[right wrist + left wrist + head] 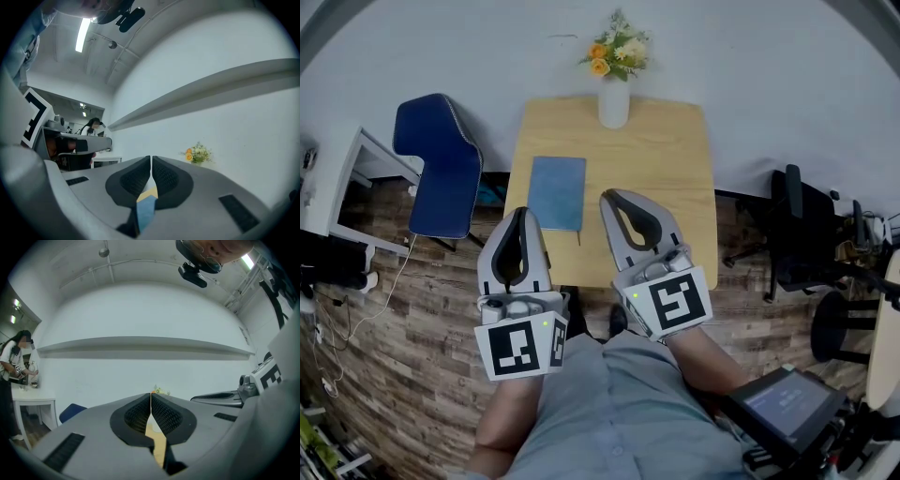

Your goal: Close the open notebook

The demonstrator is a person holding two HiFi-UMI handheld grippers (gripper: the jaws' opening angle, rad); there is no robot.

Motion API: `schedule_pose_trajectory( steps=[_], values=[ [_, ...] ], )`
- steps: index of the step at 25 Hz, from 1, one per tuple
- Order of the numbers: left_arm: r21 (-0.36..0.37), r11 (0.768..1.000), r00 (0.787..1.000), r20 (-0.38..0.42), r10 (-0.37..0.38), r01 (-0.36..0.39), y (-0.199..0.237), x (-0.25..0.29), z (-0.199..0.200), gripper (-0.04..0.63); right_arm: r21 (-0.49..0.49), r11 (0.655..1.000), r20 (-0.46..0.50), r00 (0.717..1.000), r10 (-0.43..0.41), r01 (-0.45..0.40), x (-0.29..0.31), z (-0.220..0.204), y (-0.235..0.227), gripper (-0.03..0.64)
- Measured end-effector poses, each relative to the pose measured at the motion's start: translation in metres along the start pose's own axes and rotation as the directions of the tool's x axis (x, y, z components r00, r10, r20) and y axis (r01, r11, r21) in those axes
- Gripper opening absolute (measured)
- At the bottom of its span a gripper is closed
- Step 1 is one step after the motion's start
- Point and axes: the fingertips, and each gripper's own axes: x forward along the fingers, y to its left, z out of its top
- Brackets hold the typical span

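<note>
Jaws on the left gripper [523, 212] and right gripper [607, 198] are pressed together, empty. A careless dip of either could nudge the blue notebook [557, 192] askew. It lies flat, apparently closed, on the surface [675, 169]. Only the head view shows it whole; the right gripper view catches a blue sliver.

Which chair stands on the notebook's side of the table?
The blue padded chair, left of the light wooden table in the head view, near the closed blue notebook. The black office chairs stand on the opposite side.
</note>
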Motion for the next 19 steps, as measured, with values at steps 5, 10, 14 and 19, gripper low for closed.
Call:
schedule_pose_trajectory(
  steps=[5,10,14,19],
  values=[
    [-0.001,1.0,1.0,-0.007,0.0,0.0,-0.0015,-0.0015,-0.0035,0.021,0.002,1.0,0.011,1.0,-0.003,0.003,-0.0007,0.0005,-0.0014,0.051],
    [0.0,1.0,1.0,-0.011,-0.002,0.002,-0.0033,-0.0012,-0.0043,0.02,0.002,1.0,-0.005,1.0,0.001,-0.001,-0.0019,-0.0029,-0.0011,0.051],
    [0.002,1.0,1.0,-0.012,-0.004,0.004,-0.0054,-0.0018,-0.0048,0.021,0.002,1.0,-0.002,1.0,0.001,-0.001,-0.0033,-0.0027,-0.0017,0.051],
    [0.003,1.0,1.0,-0.013,-0.005,0.005,-0.007,-0.0006,-0.0064,0.021,0.001,1.0,0.001,1.0,0.004,-0.004,-0.003,-0.0029,-0.0032,0.051]
  ],
)
